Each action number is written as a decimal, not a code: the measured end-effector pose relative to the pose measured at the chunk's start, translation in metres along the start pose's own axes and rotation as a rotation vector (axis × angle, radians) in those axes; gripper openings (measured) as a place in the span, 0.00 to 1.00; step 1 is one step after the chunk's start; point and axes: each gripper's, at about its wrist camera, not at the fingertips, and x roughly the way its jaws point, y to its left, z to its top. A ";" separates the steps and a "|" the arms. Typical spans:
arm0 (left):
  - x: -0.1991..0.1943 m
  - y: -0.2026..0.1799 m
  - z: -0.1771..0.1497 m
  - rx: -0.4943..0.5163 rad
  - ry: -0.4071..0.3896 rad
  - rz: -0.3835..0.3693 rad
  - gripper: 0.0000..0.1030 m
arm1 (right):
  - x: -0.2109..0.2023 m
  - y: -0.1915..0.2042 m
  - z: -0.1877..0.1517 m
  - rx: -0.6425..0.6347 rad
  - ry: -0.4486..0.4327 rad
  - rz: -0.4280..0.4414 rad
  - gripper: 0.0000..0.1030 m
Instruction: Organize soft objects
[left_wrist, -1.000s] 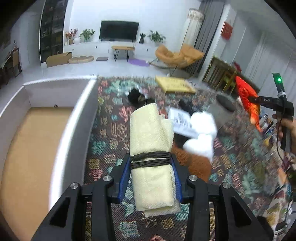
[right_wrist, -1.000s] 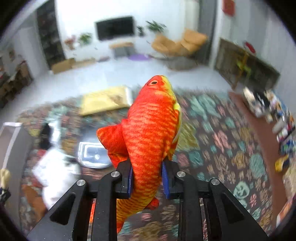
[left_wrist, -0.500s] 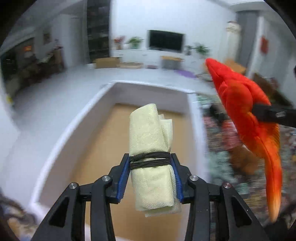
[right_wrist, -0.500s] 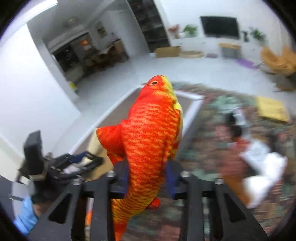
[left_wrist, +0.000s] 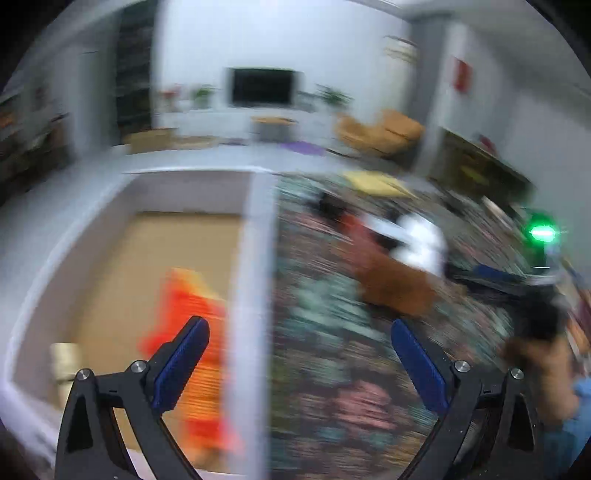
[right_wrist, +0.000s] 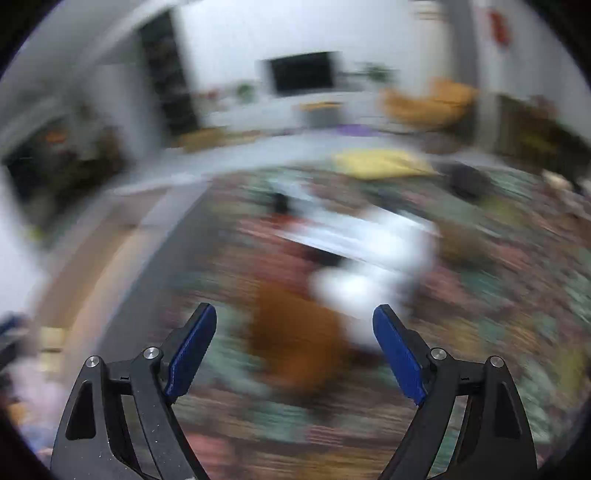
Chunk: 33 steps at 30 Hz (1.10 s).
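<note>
Motion blur hides any writing. A white-walled box (left_wrist: 255, 258) sits on the patterned surface (left_wrist: 332, 369), holding an orange plush fish (left_wrist: 195, 306) and a cream towel roll (left_wrist: 64, 360). Left tongs (left_wrist: 297, 354) and right tongs (right_wrist: 293, 345), angled downward, are opening with nothing between them.

Orange fish plush (left_wrist: 199, 332) and cream cloth roll (left_wrist: 64, 360) inside white box (left_wrist: 255, 258).

Fish toy (left_wrist: 199, 332) in box (left_wrist: 255, 258)
</note>
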 end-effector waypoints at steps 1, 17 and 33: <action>0.016 -0.025 -0.009 0.036 0.037 -0.050 0.96 | 0.007 -0.014 -0.009 0.017 0.022 -0.040 0.86; 0.219 -0.103 -0.025 0.094 0.193 0.105 1.00 | 0.044 -0.090 -0.053 0.137 0.092 -0.188 0.87; 0.228 -0.103 -0.015 0.103 0.178 0.092 1.00 | 0.039 -0.084 -0.060 0.142 0.095 -0.184 0.89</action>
